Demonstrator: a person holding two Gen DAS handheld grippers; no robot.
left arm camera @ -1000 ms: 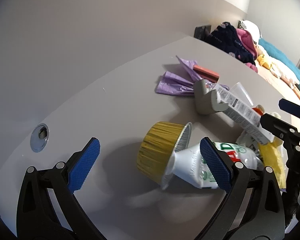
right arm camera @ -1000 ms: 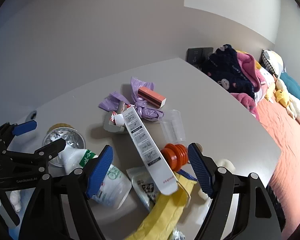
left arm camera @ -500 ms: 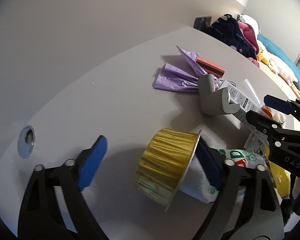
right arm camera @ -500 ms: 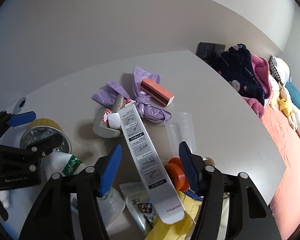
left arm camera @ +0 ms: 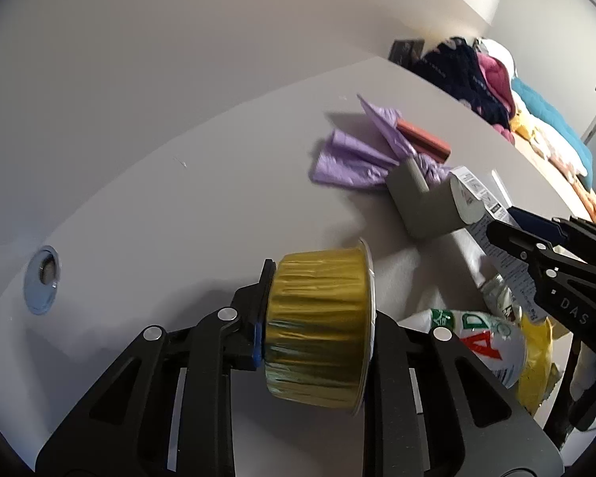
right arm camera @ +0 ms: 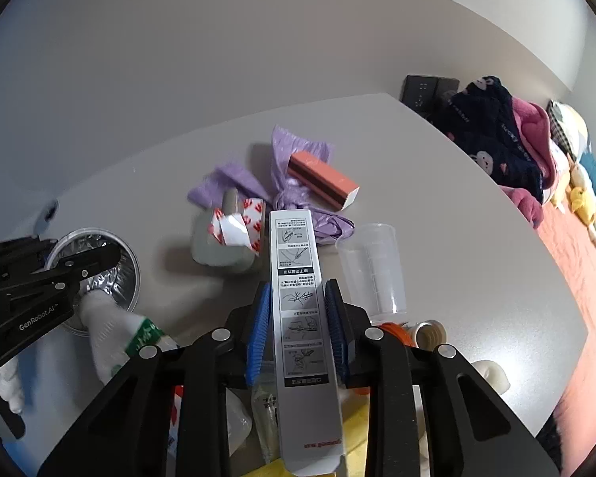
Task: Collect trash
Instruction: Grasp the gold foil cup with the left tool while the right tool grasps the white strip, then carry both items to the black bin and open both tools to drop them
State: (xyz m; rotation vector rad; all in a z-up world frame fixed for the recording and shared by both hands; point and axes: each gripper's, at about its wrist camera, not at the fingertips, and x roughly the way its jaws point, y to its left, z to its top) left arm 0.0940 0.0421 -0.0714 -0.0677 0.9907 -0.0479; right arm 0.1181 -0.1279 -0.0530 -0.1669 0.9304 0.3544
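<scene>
Both grippers now closed since a second ago, left gripper [left arm camera: 318, 334] clamped on gold foil cup [left arm camera: 318, 330], right gripper [right arm camera: 296, 330] pinching long grey box [right arm camera: 302, 330], purple bag [right arm camera: 298, 167] behind on table [right arm camera: 457, 218].

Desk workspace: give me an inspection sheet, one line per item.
Surface: grey desk, chrome grommet set in it.
Job's things: gold foil cup; long white box; purple bag; clear plastic cup; crushed bottle.
Clutter: orange block on the bag; grey corner guard.
Grippers: left gripper shut on the foil cup; right gripper fingers flank the box.
Cables: nothing seen.
Surroundings: clothes pile, wall sockets.
</scene>
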